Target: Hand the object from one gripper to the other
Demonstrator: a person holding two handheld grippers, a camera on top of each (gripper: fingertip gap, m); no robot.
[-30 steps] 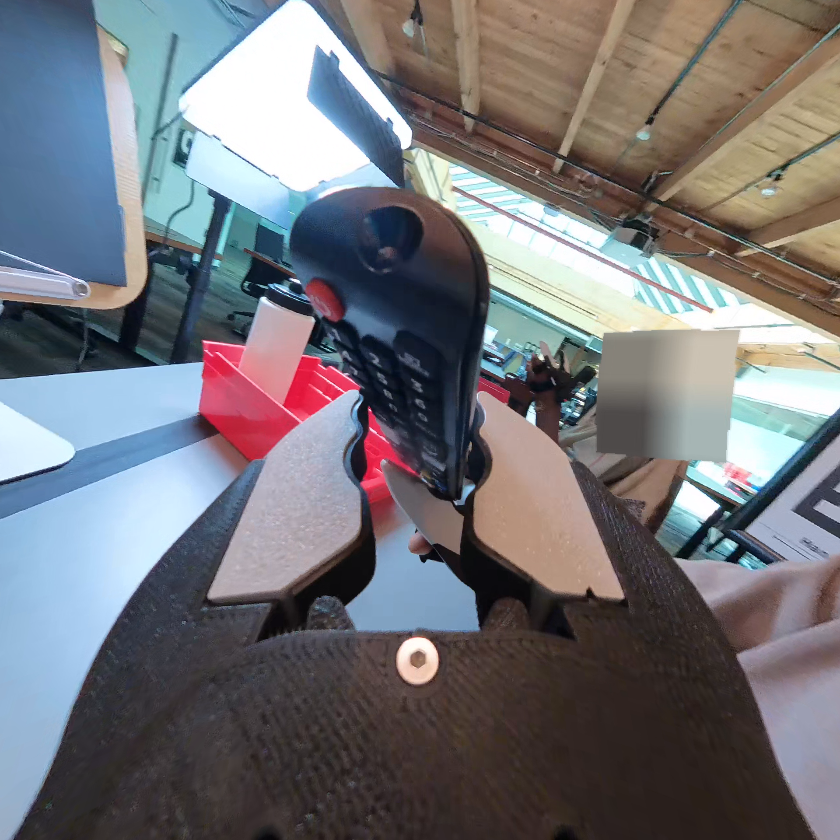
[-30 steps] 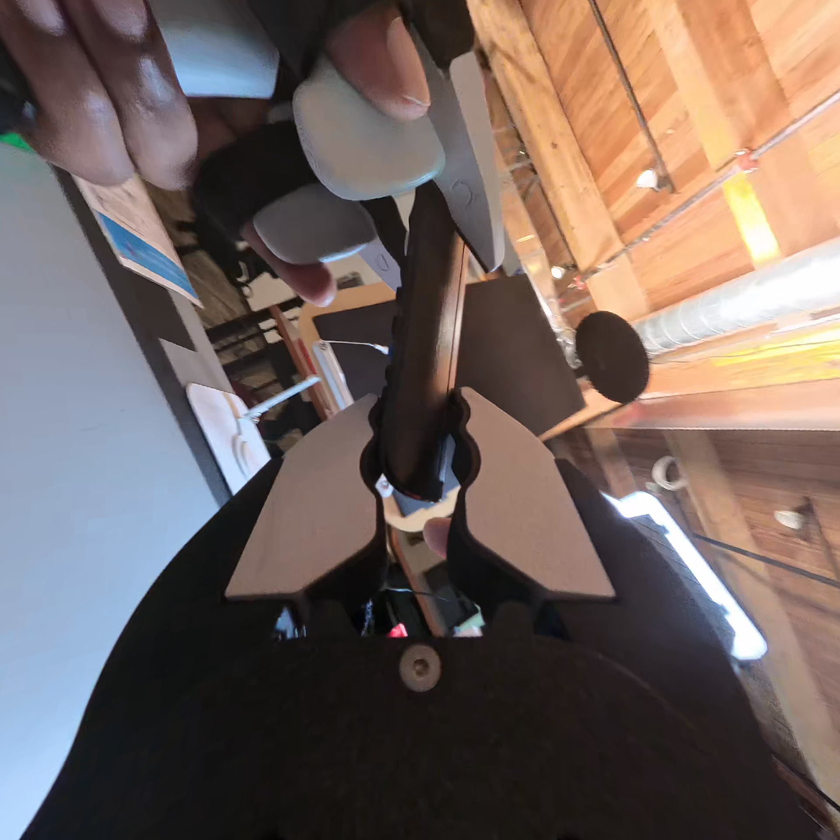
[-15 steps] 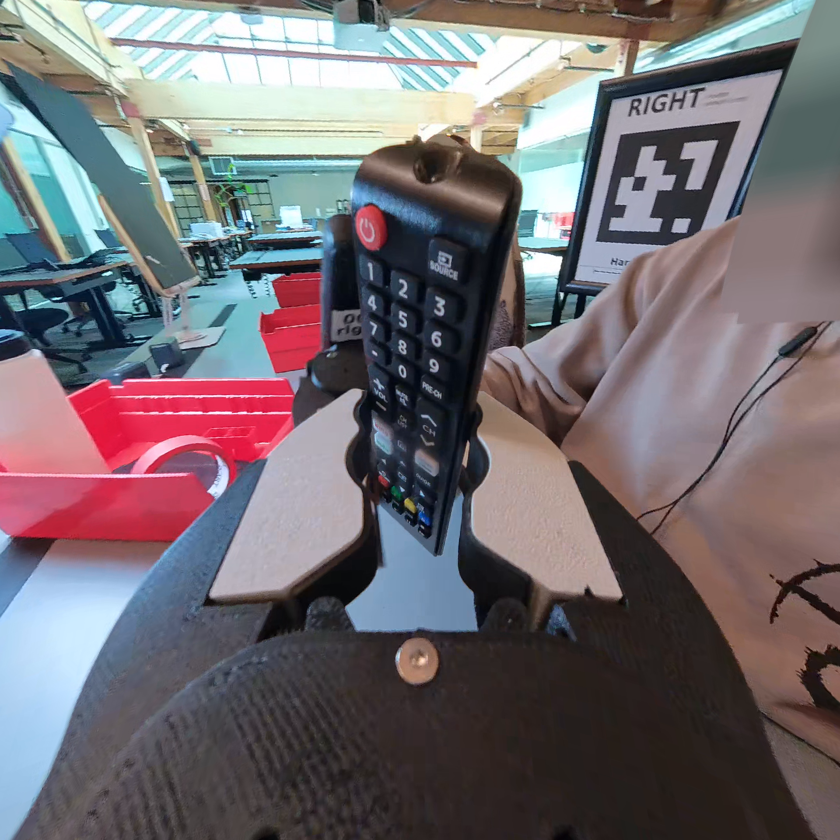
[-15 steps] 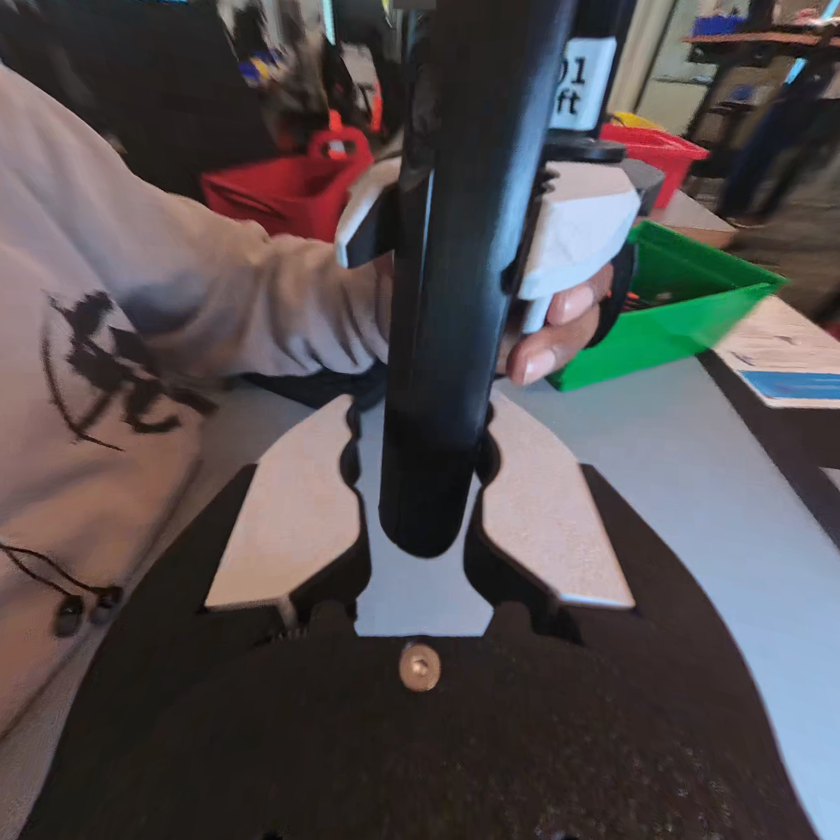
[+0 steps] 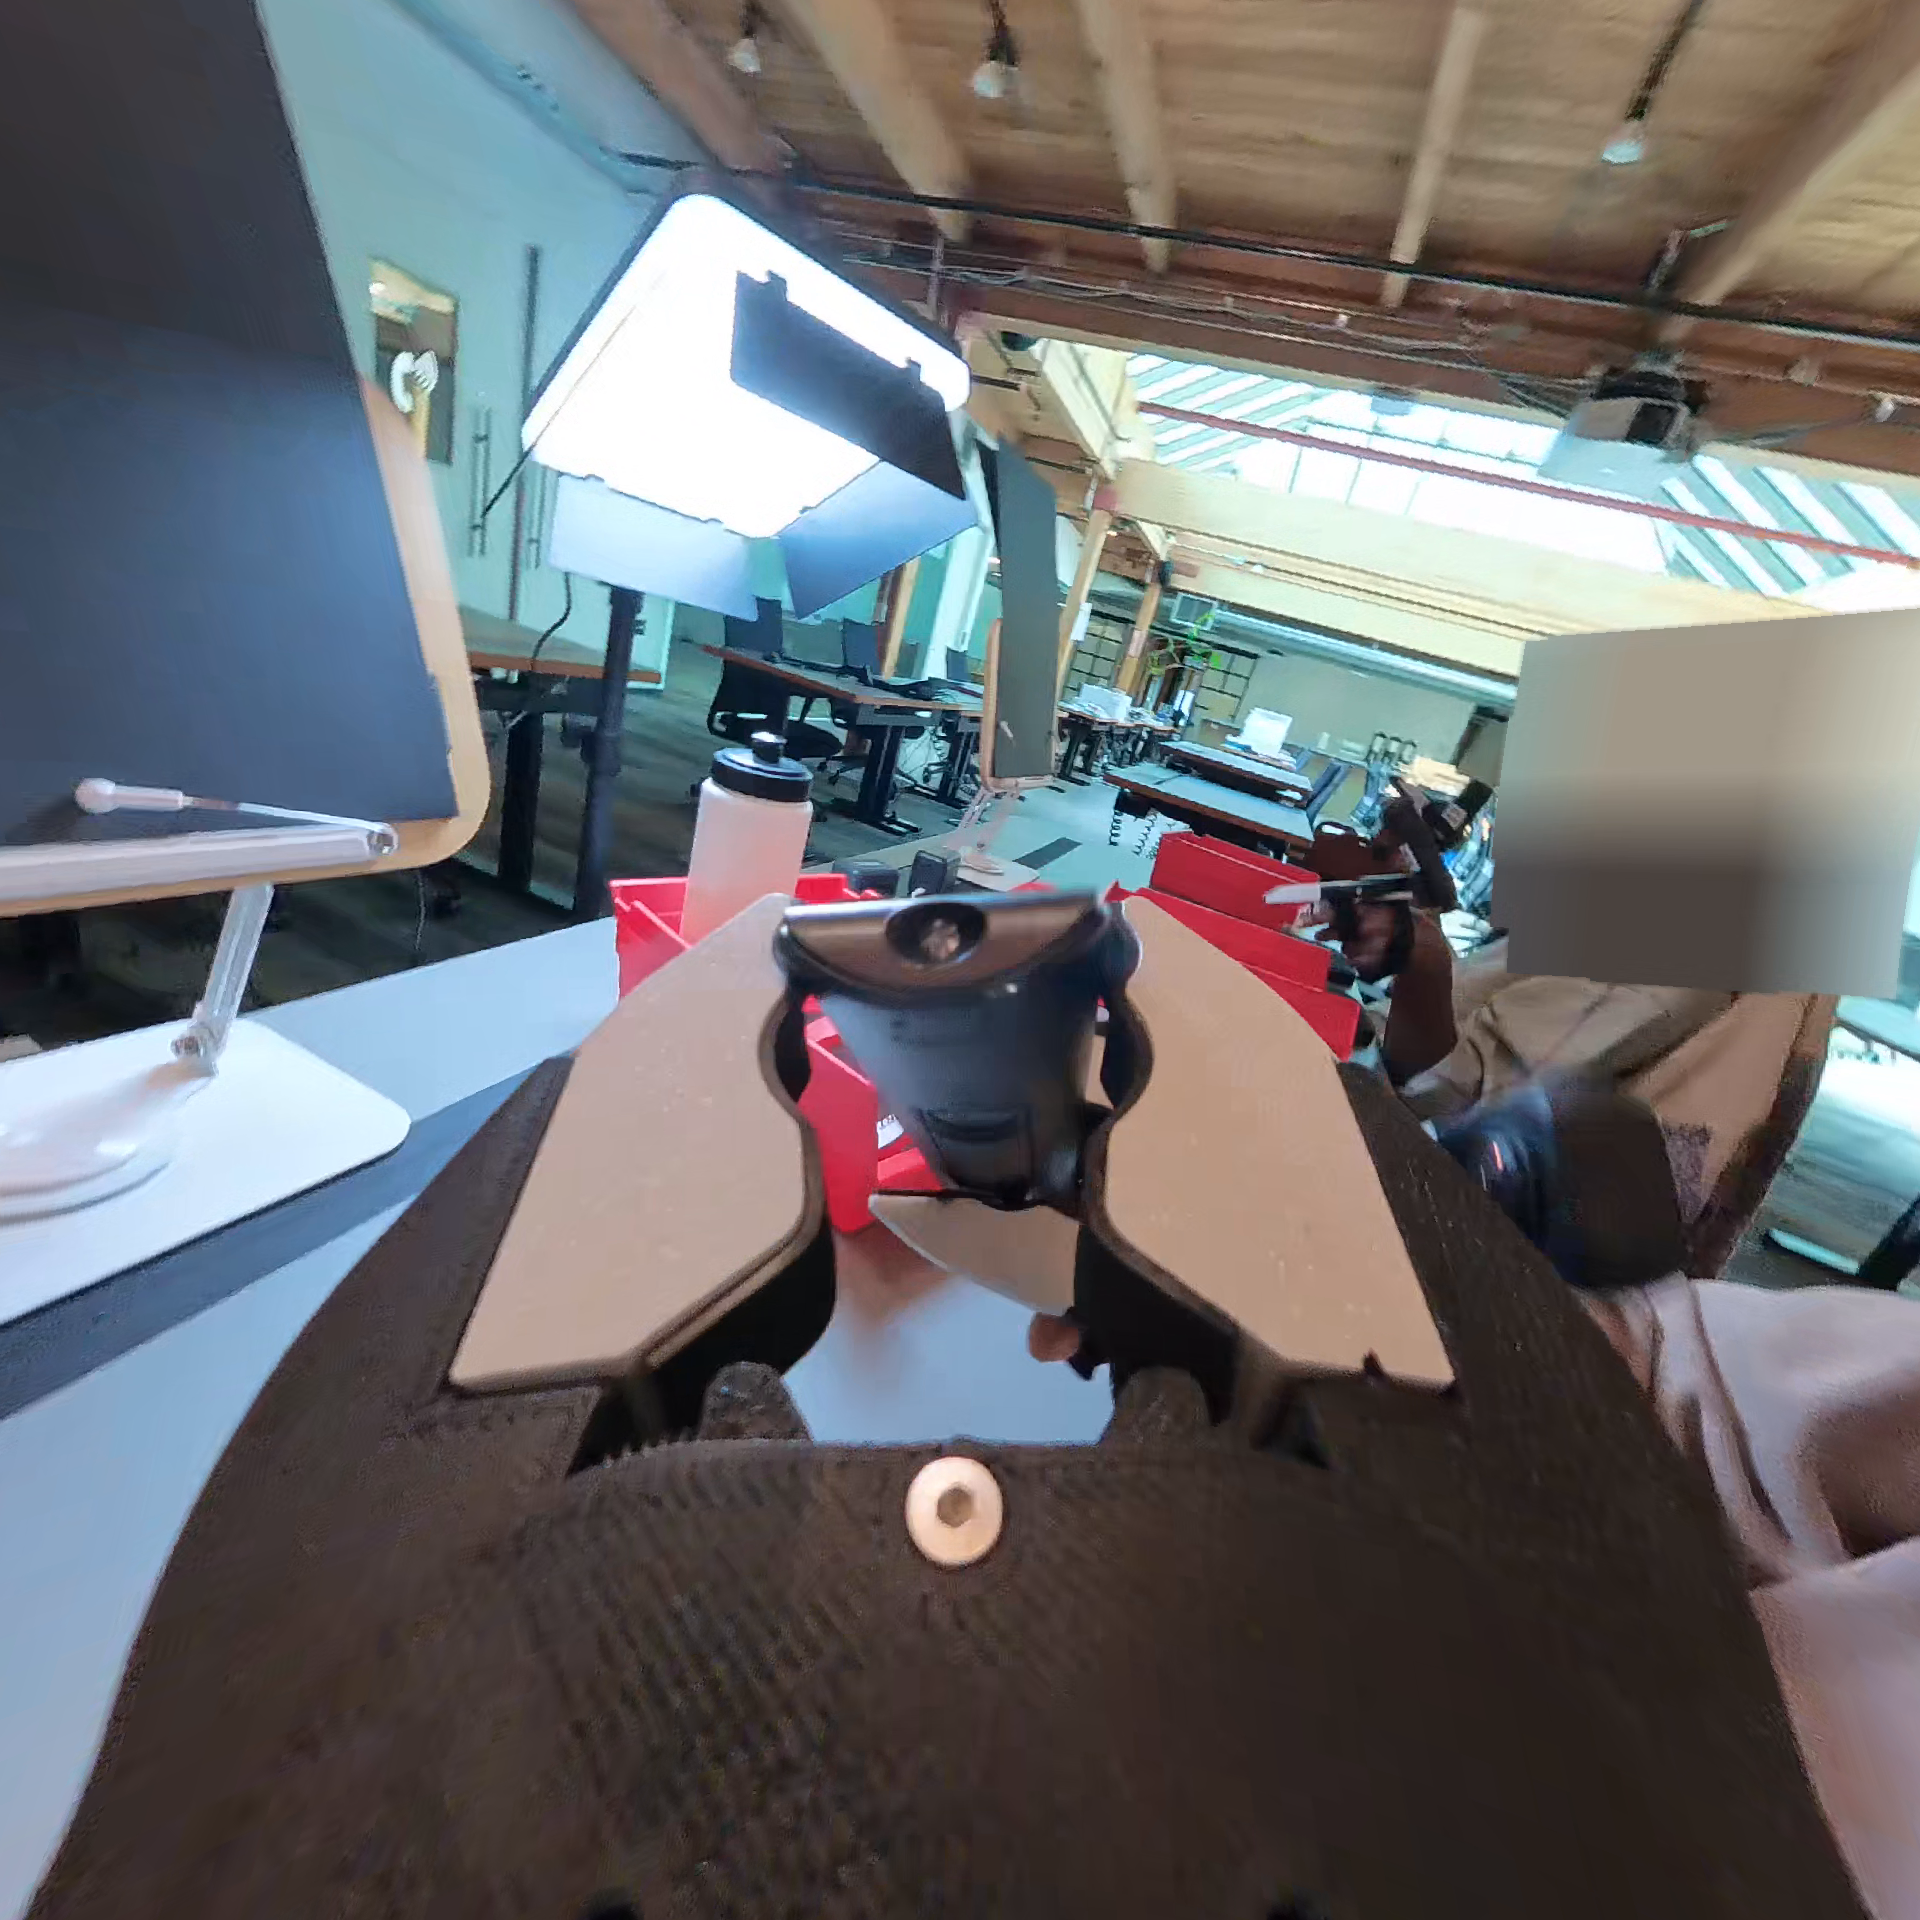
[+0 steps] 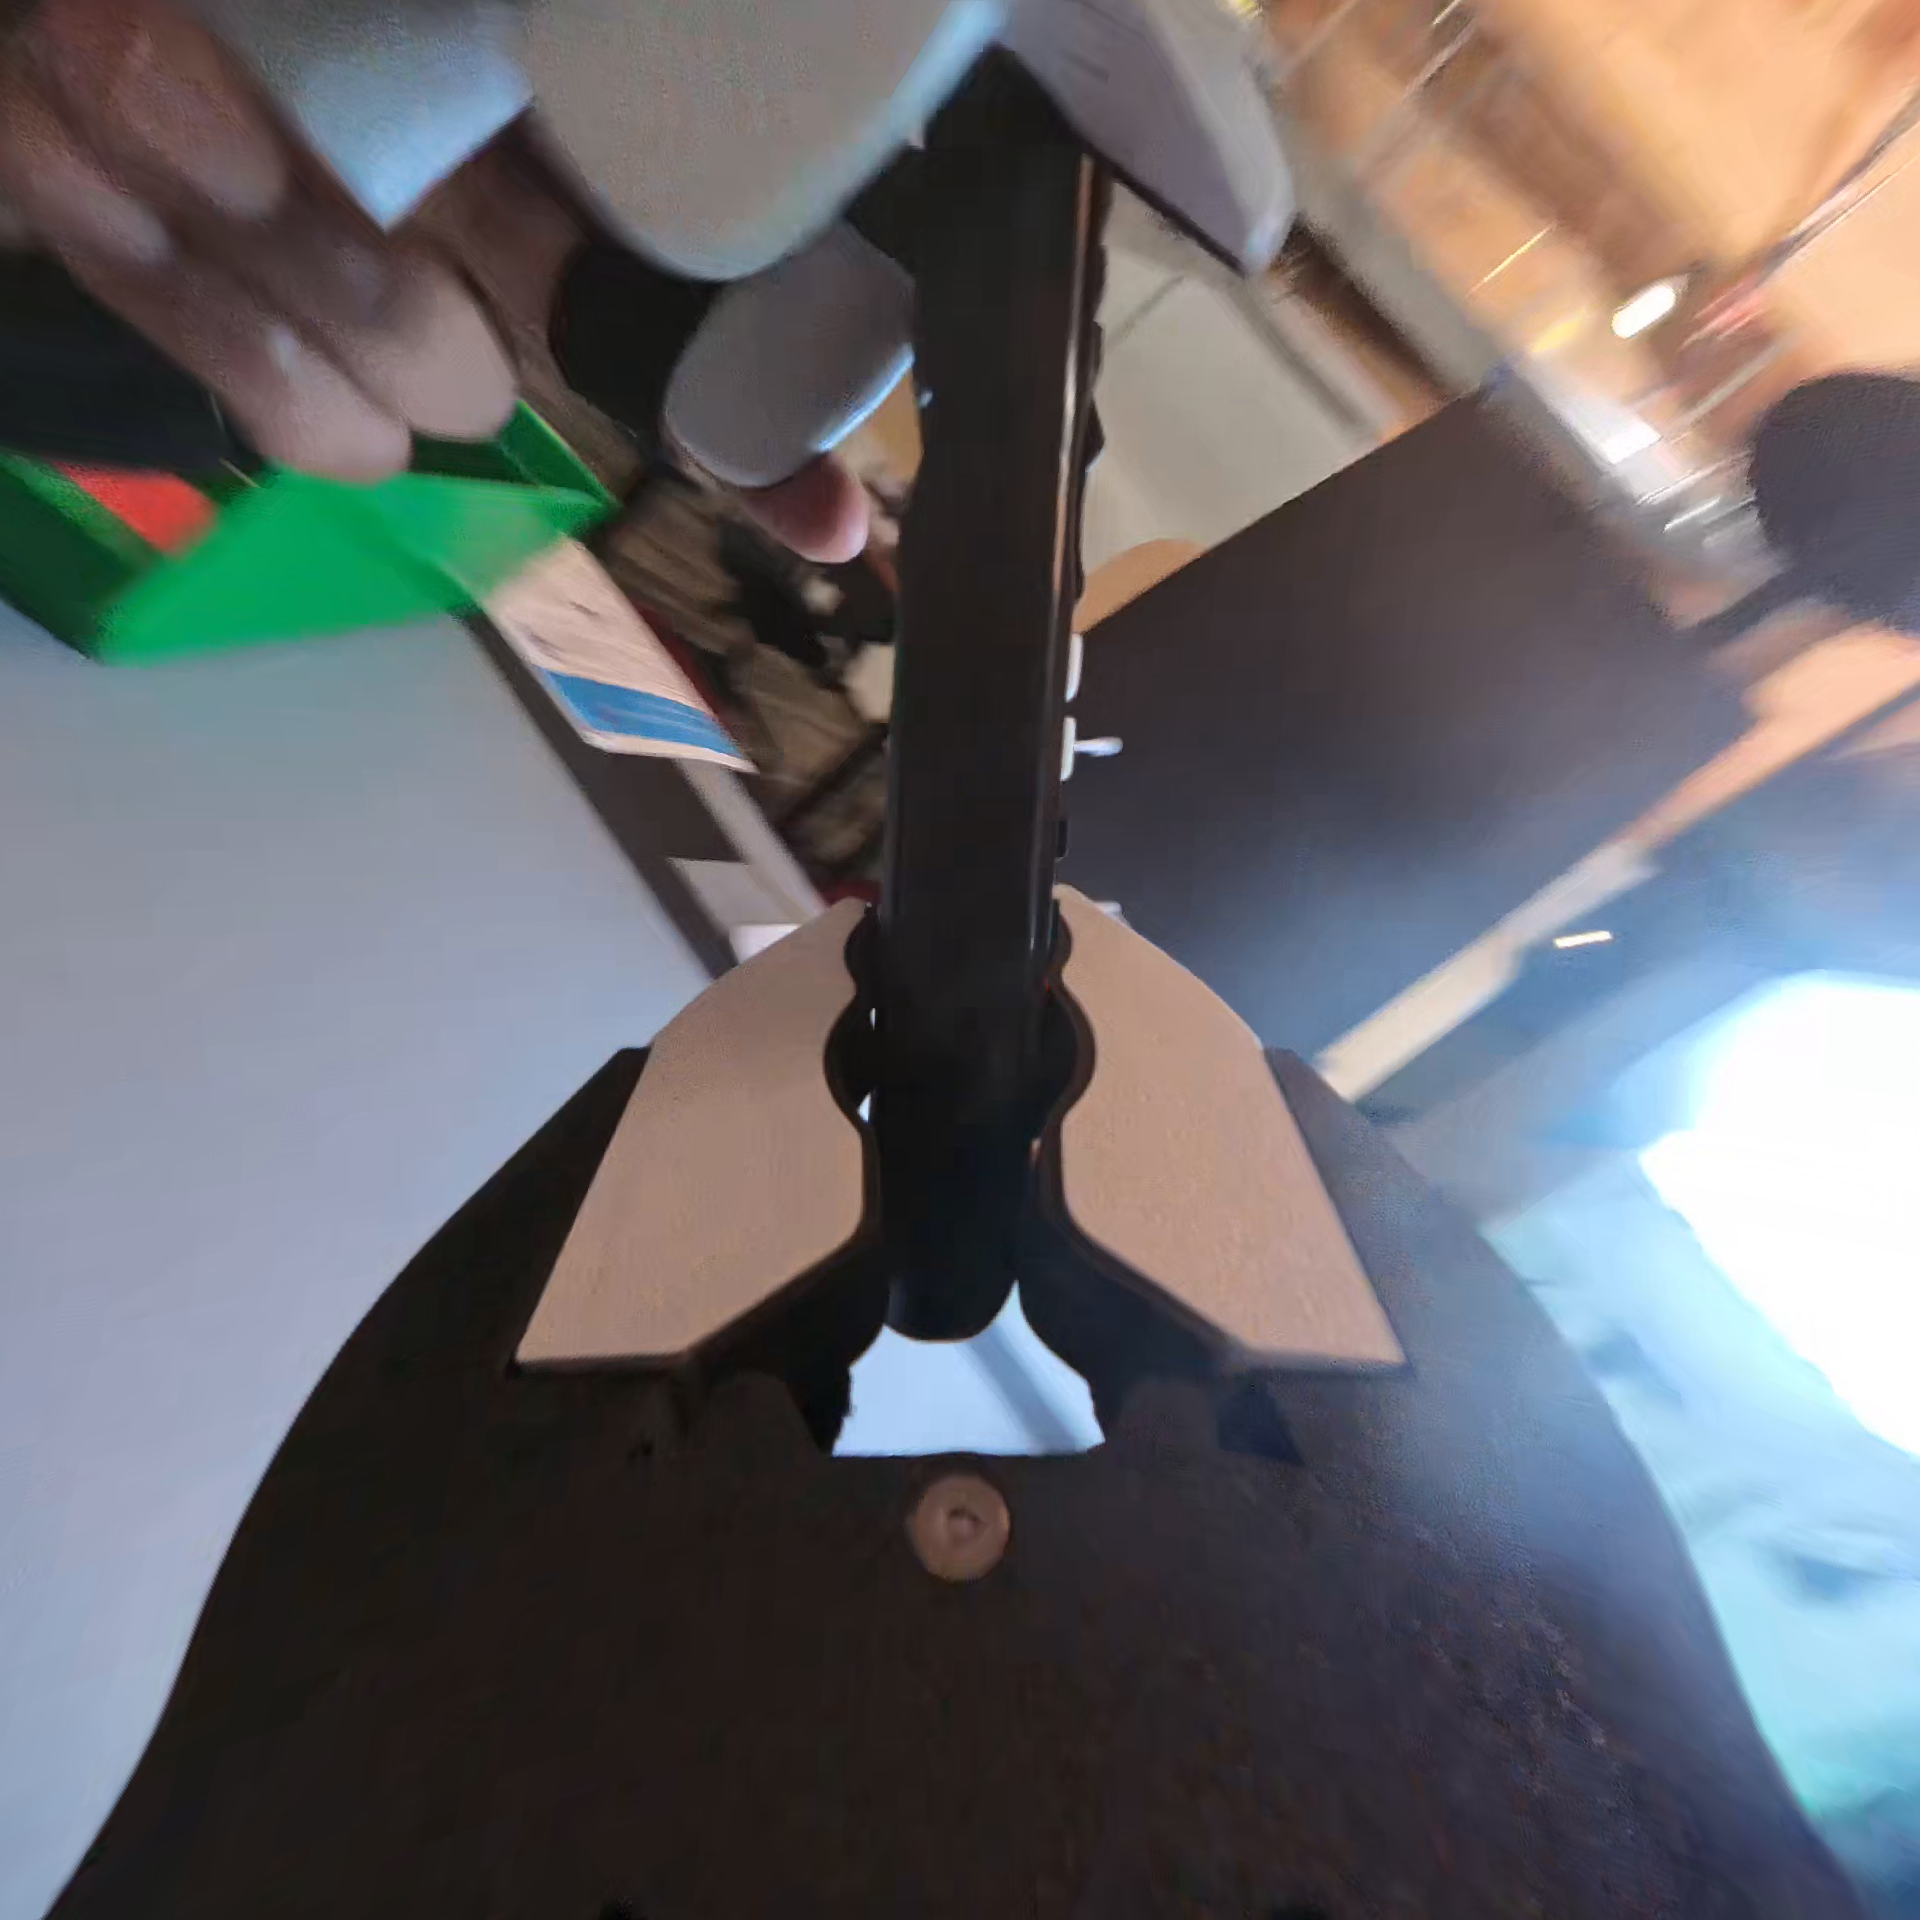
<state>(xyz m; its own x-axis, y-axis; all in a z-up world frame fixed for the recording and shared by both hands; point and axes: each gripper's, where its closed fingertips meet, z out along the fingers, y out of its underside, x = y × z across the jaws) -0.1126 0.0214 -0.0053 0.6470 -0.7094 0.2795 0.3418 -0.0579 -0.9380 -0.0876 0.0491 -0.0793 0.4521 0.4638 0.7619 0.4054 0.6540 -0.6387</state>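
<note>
Black remote [image 5: 951, 1049] mid-handover: right tongs [image 6: 961, 1049] clamped on one end, left tongs [image 5: 951, 1029] gripping w/ wider gap; release still pending.

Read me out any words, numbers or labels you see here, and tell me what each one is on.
Nothing here can be read.
remote: its buttons are seen edge-on, so no print shows.
paper card: the print is blurred.
red bin: the small label is too small and partly hidden.

glossy black plastic remote [image 5: 961, 1049], matt grainy tool [image 5: 951, 1049] pads.
</note>
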